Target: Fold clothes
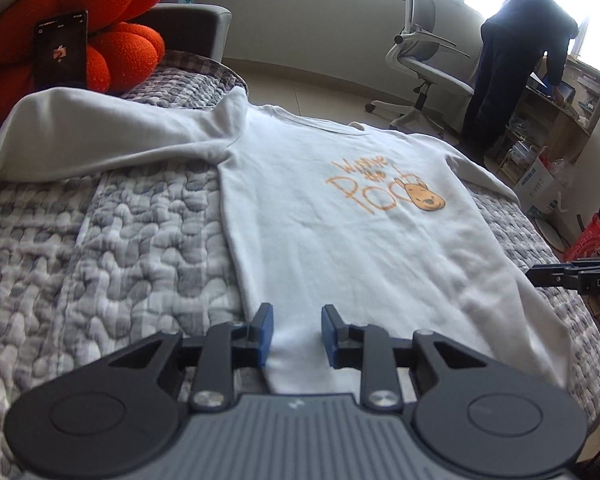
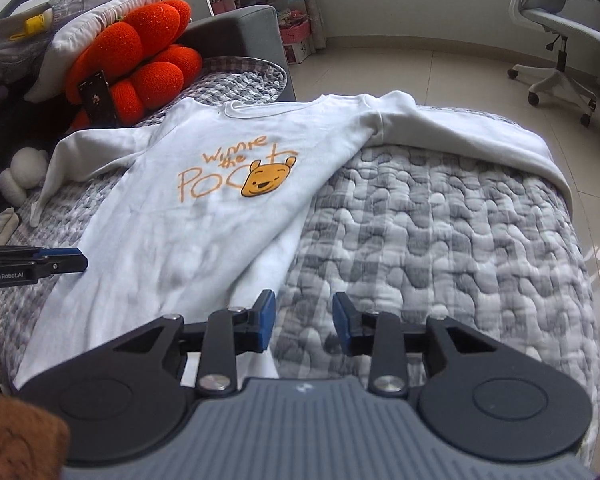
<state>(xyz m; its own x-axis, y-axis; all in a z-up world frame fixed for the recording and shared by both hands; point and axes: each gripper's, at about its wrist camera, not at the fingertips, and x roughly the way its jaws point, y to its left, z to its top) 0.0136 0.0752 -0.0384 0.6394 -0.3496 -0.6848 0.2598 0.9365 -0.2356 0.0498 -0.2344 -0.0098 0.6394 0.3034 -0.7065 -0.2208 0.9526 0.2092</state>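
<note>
Sweatshirt [image 1: 340, 240] flat on bed [image 2: 440, 220], long axis running away from both fingers. Left gripper [image 1: 296, 334] spread over hem; right gripper [image 2: 304, 326] spread just off hem's corner.

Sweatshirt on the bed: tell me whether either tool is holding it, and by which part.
Nothing is held. The left tool is open over the sweatshirt hem, and the right tool is open beside its hem corner, over the quilt.

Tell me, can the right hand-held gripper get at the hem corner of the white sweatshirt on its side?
Probably yes. The right hand-held gripper is open and sits just beside the white sweatshirt near its lower right edge. Only bare quilted bed cover lies there, with nothing in the way.
</note>
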